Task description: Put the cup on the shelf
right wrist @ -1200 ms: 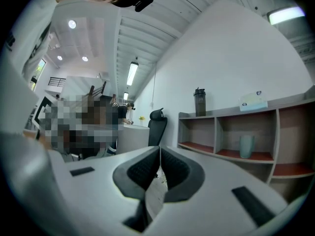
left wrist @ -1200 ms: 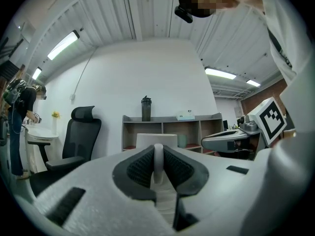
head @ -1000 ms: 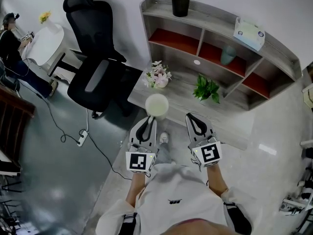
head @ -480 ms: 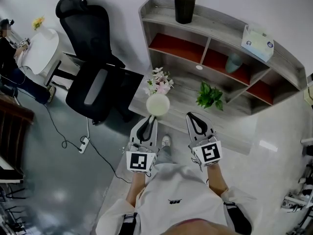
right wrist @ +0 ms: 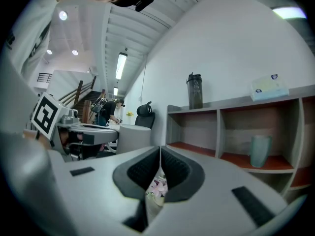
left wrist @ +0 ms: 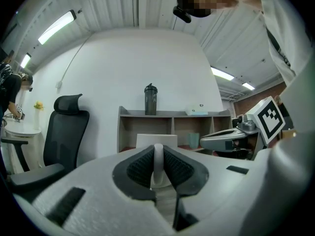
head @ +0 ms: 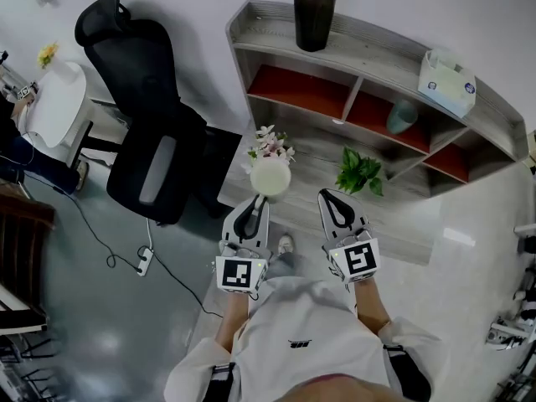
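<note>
My left gripper [head: 257,203] is shut on the handle of a white cup [head: 270,176], held over the front left of the grey shelf unit's [head: 377,44] lower board, just below the small flower pot. The left gripper view has the cup [left wrist: 156,140] straight ahead, its handle pinched between the jaws, and the shelf [left wrist: 172,114] behind it. My right gripper [head: 334,199] hangs beside it, shut with nothing in it; its own view shows the jaws [right wrist: 160,154] closed together and the cup [right wrist: 134,137] to the left.
A black bottle [head: 315,7] and a tissue box [head: 446,82] stand on the shelf top. A teal cup [head: 402,115] sits in the middle red-floored compartment. Flowers [head: 270,143] and a green plant [head: 360,172] stand on the lower board. A black office chair [head: 146,124] is at the left.
The cup and both grippers have come closer to the shelf; the cup now sits right below the flowers instead of short of the board's edge.
</note>
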Demonstrator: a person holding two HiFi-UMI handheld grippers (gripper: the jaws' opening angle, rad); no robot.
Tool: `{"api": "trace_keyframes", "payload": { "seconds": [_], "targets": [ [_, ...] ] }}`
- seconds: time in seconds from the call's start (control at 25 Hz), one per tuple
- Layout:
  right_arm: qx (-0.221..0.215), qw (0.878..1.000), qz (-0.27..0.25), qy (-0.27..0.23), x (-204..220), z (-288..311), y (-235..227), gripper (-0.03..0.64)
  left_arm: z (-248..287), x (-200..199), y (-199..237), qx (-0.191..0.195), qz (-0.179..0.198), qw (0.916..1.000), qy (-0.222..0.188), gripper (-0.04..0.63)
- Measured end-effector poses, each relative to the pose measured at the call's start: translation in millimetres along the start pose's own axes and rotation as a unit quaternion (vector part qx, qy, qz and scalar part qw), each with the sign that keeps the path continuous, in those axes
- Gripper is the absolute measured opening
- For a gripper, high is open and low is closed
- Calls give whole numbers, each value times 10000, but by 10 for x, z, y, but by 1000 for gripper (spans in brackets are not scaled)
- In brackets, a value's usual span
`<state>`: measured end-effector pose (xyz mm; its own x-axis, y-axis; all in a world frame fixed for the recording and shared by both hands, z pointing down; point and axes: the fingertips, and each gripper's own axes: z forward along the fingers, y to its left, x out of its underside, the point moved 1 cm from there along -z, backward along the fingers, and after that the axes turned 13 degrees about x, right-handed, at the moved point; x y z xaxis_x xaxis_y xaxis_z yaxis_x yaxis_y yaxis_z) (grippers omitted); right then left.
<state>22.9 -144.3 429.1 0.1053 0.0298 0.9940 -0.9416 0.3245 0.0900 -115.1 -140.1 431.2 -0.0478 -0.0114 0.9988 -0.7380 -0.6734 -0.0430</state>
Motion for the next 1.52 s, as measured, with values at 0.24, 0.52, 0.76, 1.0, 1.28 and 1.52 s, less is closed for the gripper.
{"api": "trace_keyframes", "payload": {
  "seconds": [0.24, 0.52, 0.76, 1.0, 1.28, 1.52],
  "targets": [
    [152, 9999, -15, 49, 72, 245, -114, 31, 289, 64, 201, 191, -80, 9998, -23, 63],
    [320, 9994, 11, 108, 124, 555, -209, 31, 595, 46, 437, 373, -94, 9993, -20, 63],
    [455, 9988, 7, 181, 131, 809, -233, 32, 801, 48, 634, 545, -224, 9983, -7, 63],
    [558, 9983, -29, 176, 122, 1021, -241, 32, 1000, 95, 806, 723, -272, 9970, -19, 63],
    [629, 9977, -65, 241, 80, 1193, -242, 31, 1213, 68, 943, 881, -258, 9957, -120, 63],
    [715, 9971, -56, 236, 37, 1277, -294, 32, 1366, 48, 1010, 967, -245, 9948, -190, 63]
  ]
}}
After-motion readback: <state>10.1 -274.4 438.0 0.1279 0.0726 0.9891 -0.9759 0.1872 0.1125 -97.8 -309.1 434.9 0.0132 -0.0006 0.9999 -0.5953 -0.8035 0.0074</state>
